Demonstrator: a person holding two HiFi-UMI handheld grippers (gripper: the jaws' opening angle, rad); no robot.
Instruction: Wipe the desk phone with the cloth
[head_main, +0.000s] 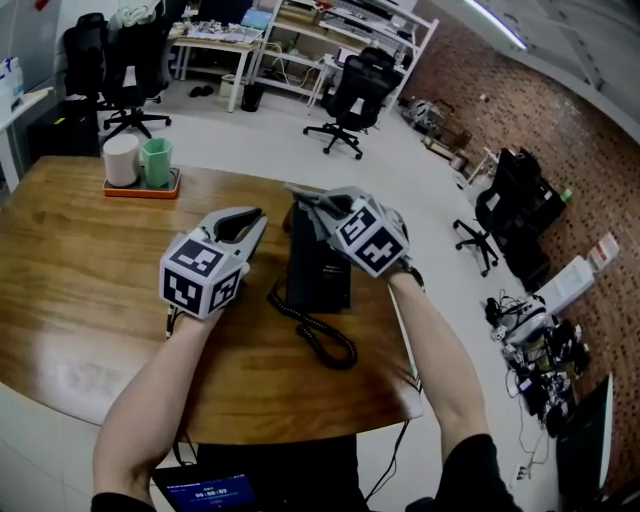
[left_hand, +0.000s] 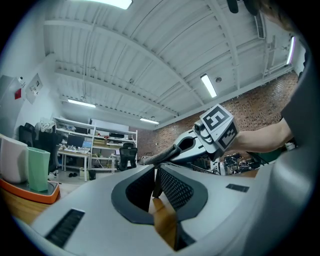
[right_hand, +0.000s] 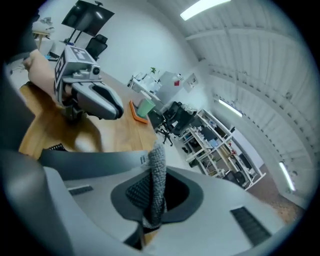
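Observation:
A black desk phone (head_main: 320, 268) stands mid-table in the head view, its coiled cord (head_main: 318, 335) trailing toward me. My right gripper (head_main: 302, 197) hovers over the phone's far end, shut on a grey cloth (head_main: 312, 203). In the right gripper view the cloth (right_hand: 158, 180) sticks up from between the closed jaws of the right gripper (right_hand: 154, 192). My left gripper (head_main: 254, 218) is just left of the phone, shut with nothing in it. The left gripper view looks along the left gripper (left_hand: 156, 176) at the right gripper's cube (left_hand: 218, 126) and the cloth (left_hand: 159, 158).
An orange tray (head_main: 140, 190) with a white cup (head_main: 121, 160) and a green cup (head_main: 156, 163) stands at the table's far left. Office chairs (head_main: 350, 95) and shelving stand on the floor beyond. The table's right edge runs close beside the phone.

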